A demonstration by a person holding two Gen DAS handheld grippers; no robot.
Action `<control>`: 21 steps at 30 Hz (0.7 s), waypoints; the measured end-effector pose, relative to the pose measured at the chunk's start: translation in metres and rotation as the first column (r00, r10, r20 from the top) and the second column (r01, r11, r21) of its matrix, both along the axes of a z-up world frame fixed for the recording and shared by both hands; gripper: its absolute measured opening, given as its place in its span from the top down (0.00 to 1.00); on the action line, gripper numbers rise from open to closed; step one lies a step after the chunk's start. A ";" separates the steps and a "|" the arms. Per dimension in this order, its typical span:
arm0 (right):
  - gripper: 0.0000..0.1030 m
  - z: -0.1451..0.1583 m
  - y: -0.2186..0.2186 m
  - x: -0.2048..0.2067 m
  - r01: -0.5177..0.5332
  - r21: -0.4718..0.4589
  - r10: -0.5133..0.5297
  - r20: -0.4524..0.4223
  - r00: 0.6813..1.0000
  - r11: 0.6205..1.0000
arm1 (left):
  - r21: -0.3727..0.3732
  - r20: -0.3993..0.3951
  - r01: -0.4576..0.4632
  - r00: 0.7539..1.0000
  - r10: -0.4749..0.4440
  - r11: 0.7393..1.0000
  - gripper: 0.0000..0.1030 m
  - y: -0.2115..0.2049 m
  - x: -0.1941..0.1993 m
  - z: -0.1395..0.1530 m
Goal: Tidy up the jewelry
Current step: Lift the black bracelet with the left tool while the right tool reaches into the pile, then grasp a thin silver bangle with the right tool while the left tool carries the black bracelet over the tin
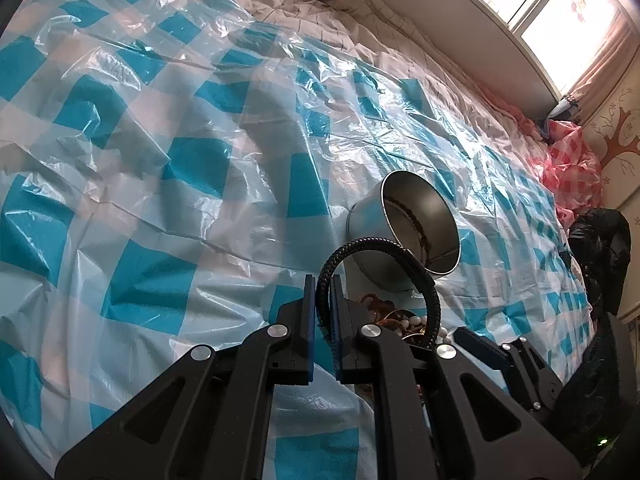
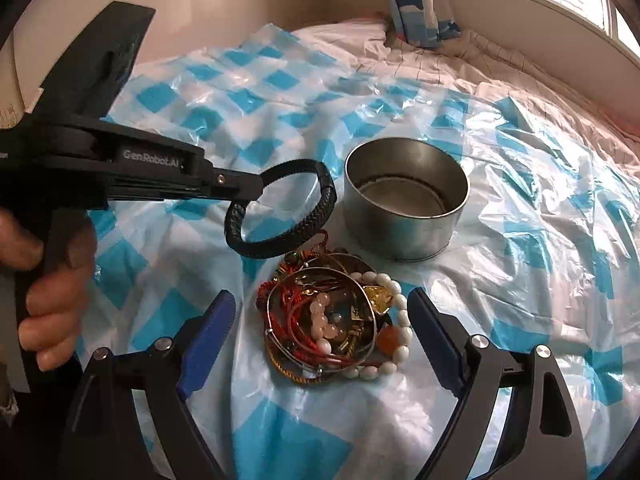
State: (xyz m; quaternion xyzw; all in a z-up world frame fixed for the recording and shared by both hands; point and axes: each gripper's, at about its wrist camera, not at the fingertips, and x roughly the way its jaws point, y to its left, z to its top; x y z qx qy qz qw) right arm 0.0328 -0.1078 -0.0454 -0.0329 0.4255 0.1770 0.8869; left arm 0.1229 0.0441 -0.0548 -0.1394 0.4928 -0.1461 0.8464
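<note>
Bracelet (image 2: 280, 216) of black braid is clamped between the closed fingers of the left gripper (image 1: 323, 312) and held lifted just beside the tin (image 2: 406, 204), probably for dropping inside. Jewelry pile (image 2: 336, 320) is left on the checked plastic sheet (image 2: 540, 240) in front of the tin, framed by the wide-spread right gripper (image 2: 320, 340). Nothing is seen blocking the tin's mouth.

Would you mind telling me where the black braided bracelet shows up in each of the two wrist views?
Left wrist view: the black braided bracelet arches up at lower centre, pinched between the left gripper fingers.
Right wrist view: it hangs at centre left, held by the left gripper that reaches in from the left, above the jewelry pile.
Shared landmark: the round metal tin, just beyond the bracelet in both.
</note>
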 end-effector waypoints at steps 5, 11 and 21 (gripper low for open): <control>0.27 -0.014 0.014 0.008 -0.021 -0.076 0.018 -0.030 0.999 0.997 | 0.010 -0.013 0.002 1.000 -0.002 1.000 0.94 -0.004 0.001 -0.004; 0.45 -0.012 0.007 0.007 -0.007 -0.065 0.005 -0.031 1.000 0.998 | 0.016 -0.015 0.001 1.000 -0.001 1.000 0.93 -0.004 0.002 -0.006; 0.45 0.007 0.005 -0.012 -0.024 -0.036 0.025 0.038 0.999 0.999 | 0.017 -0.034 -0.003 0.999 0.004 1.000 0.93 -0.001 0.005 -0.011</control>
